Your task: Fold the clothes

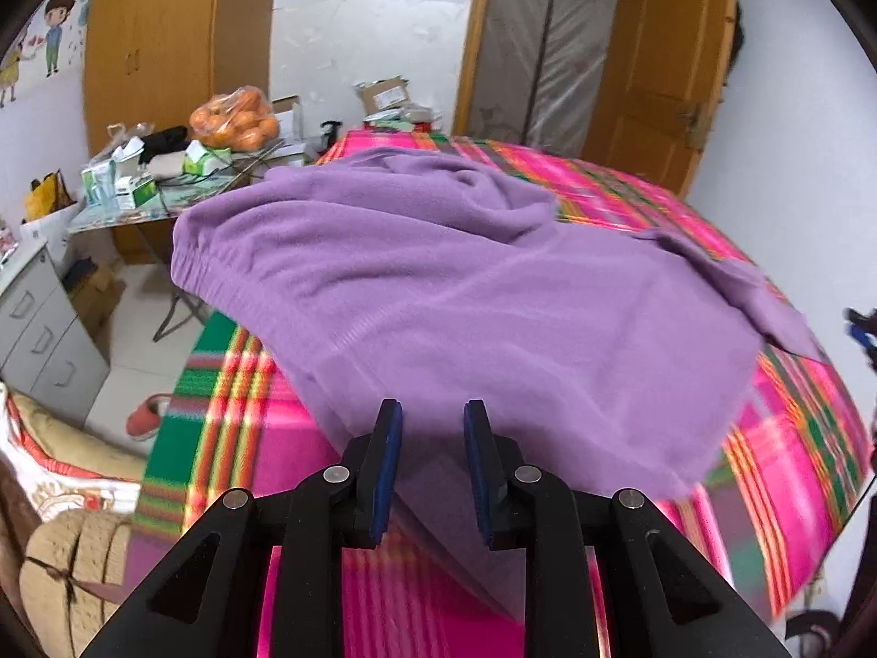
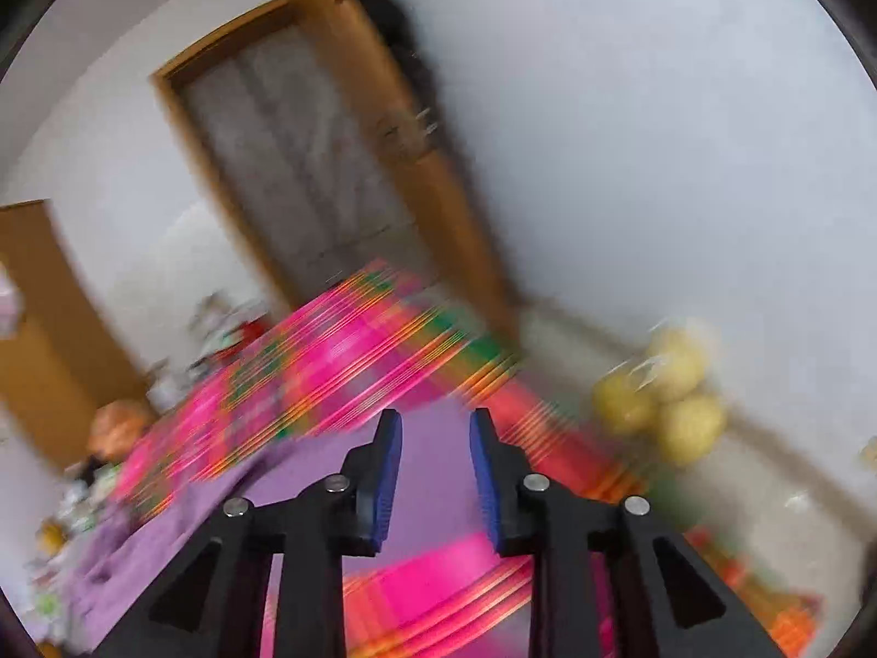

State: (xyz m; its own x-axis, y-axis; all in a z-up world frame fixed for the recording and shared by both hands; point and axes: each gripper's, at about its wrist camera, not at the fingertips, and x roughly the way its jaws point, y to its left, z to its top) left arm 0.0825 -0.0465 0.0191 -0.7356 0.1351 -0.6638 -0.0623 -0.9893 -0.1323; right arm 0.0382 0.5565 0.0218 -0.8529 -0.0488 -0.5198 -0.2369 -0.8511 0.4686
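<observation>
The left gripper (image 1: 432,411) hovers level, its blue-padded fingers parted and empty, just above the near edge of one soft purple fleece garment (image 1: 466,296), which lies spread ahead of it on a pink, green and orange plaid bedcover (image 1: 767,411). The right gripper (image 2: 436,419) is tilted, likewise released, over the blurred purple cloth.

My left gripper (image 1: 432,411) has its jaws apart with nothing between the blue pads (image 1: 388,455), pointing level and forward. My right gripper (image 2: 434,419) is likewise parted and empty, its view rolled and motion-blurred.
</observation>
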